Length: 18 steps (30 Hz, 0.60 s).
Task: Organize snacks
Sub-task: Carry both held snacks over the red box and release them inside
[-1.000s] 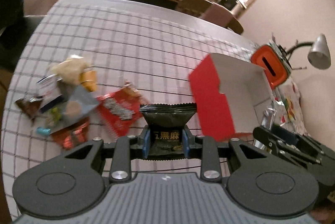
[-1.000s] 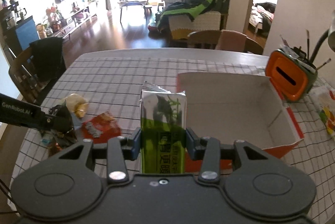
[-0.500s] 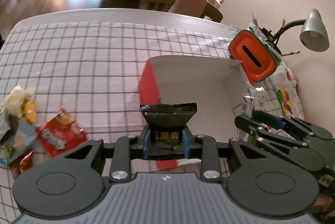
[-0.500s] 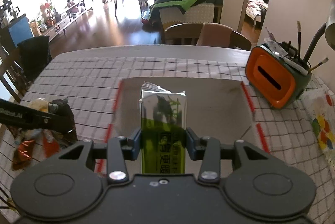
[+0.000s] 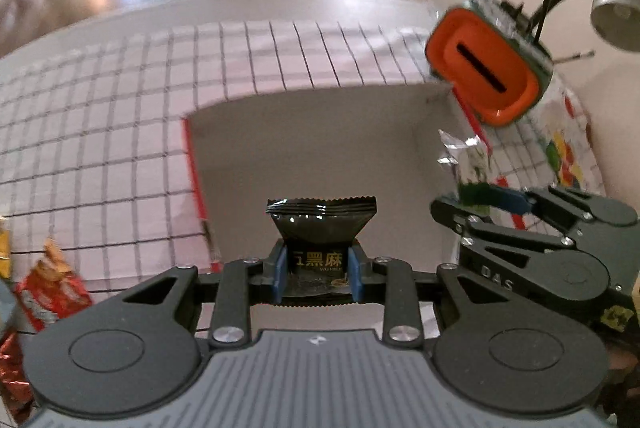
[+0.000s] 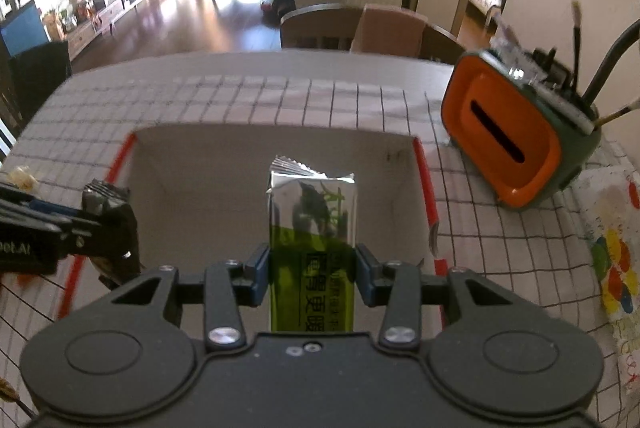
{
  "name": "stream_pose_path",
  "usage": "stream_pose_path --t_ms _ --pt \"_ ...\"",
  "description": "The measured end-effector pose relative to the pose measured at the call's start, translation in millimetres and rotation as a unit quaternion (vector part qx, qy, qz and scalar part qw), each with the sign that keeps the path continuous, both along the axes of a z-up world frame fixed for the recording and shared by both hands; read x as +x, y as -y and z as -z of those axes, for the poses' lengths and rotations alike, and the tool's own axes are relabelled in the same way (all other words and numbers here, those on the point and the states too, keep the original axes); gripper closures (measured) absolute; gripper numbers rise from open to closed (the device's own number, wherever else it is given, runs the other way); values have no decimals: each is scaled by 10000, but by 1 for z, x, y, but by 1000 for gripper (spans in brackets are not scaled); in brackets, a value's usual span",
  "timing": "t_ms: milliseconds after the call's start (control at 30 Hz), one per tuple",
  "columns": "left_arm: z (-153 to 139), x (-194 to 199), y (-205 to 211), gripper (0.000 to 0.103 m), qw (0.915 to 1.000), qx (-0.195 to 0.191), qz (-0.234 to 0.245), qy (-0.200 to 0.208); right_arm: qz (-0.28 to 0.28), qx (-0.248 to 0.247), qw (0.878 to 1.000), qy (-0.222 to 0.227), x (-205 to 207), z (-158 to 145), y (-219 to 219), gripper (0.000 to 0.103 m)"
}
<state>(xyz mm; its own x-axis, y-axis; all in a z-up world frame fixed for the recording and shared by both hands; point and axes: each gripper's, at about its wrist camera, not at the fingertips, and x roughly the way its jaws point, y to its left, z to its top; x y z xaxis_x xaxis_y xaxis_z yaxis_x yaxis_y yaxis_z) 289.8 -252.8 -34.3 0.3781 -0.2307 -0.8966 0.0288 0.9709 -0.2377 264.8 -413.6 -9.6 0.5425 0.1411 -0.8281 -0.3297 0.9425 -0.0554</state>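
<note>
Both grippers have come forward over the box since a second ago, when the snack pile filled the left of the left wrist view. From the left wrist, the left gripper (image 5: 319, 270) points level into the open box (image 5: 320, 132), its blue pads clamped narrowly on a black sesame packet (image 5: 322, 224) that stands upright above the box's pale floor. To its right the right gripper (image 5: 476, 202) reaches in from the side, holding a green and silver packet (image 5: 466, 168). A red snack bag (image 5: 50, 292) lies on the checked tablecloth (image 5: 100, 148) at far left, well apart from the box. From the right wrist, the right gripper (image 6: 312, 278) is likewise pressed closed on the green and silver packet (image 6: 314, 228), upright over the box (image 6: 260, 148), while the left gripper (image 6: 104, 204) enters at the left edge. An orange pen holder (image 6: 516, 144) stands just beside the box's right corner, with chairs and a bright living room behind the table.
</note>
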Motion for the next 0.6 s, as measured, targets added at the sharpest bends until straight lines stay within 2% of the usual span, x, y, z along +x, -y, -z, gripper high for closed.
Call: stream_pose_path --t_ms 333,600 --pt "47 30 18 74 9971 371 135 -643 -351 -256 9978 -494 26 45 -2 61" --pt "66 42 24 74 9942 588 238 -865 -613 -354 9941 -822 34 65 -7 61"
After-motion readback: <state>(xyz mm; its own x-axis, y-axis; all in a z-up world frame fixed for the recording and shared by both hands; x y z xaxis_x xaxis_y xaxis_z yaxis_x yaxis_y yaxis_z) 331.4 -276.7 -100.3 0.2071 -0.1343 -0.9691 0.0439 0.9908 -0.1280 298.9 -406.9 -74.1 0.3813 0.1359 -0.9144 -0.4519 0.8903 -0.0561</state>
